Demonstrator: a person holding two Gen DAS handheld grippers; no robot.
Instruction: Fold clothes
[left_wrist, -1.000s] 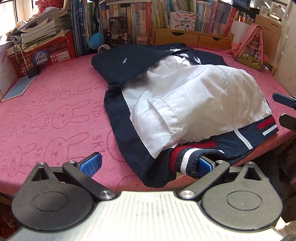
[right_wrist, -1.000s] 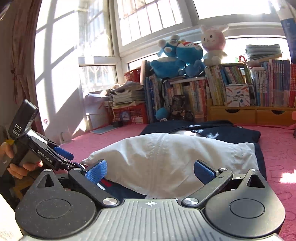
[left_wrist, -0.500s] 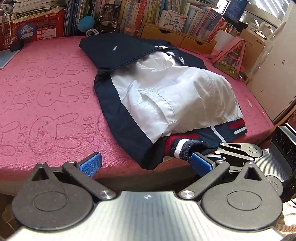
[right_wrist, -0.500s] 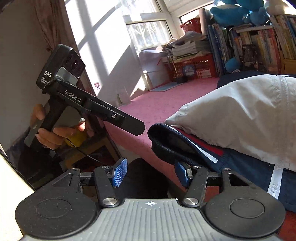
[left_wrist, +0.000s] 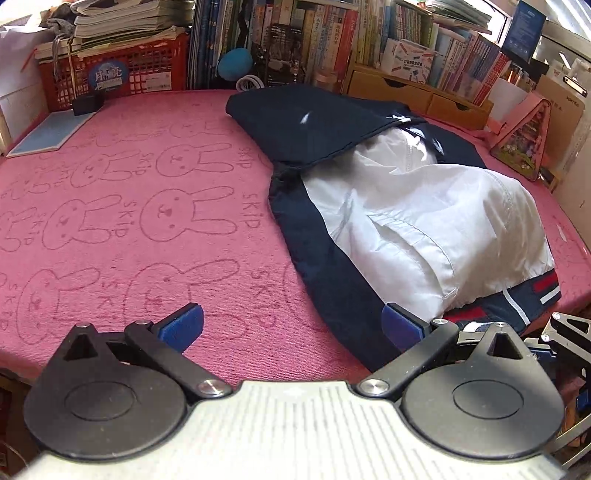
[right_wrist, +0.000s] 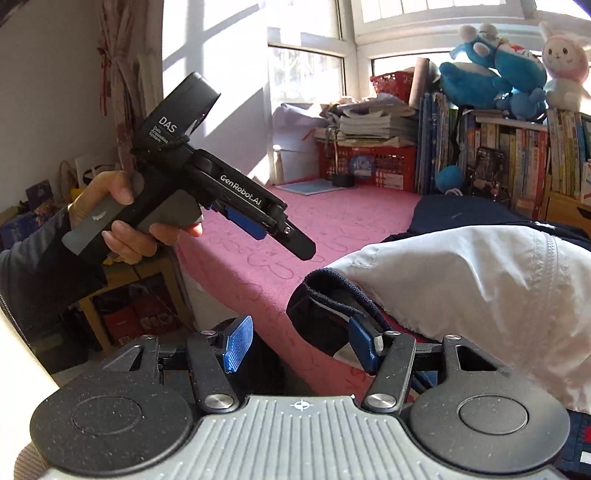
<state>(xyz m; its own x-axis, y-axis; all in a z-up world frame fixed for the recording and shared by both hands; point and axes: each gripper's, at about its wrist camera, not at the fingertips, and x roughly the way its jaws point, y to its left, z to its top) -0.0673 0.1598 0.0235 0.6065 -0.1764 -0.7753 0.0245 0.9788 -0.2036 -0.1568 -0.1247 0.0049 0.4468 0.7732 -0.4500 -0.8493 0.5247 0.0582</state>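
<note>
A navy and white jacket (left_wrist: 424, 221) lies on the pink bunny-print cloth (left_wrist: 147, 221), its striped hem at the near right table edge. My left gripper (left_wrist: 291, 326) hovers open over the near edge. Its right pad (left_wrist: 400, 325) touches the jacket's navy side and its left pad is over bare cloth. In the right wrist view my right gripper (right_wrist: 300, 343) stands half open at the jacket's navy cuff (right_wrist: 325, 306). The right pad (right_wrist: 364, 345) touches the cuff and the left pad is clear of it. The left gripper (right_wrist: 291, 240), in a hand (right_wrist: 118, 221), shows there too.
Books (left_wrist: 332, 40), a red basket (left_wrist: 122, 74) and wooden drawers (left_wrist: 413, 88) line the far edge of the table. A pink triangular case (left_wrist: 524, 140) stands at the far right and a blue pad (left_wrist: 51, 133) lies at the far left. Plush toys (right_wrist: 509, 74) sit on the books.
The left gripper slid left along the near edge, so the striped cuff now lies to its right. The right gripper narrowed its jaws and swung in to the cuff.
</note>
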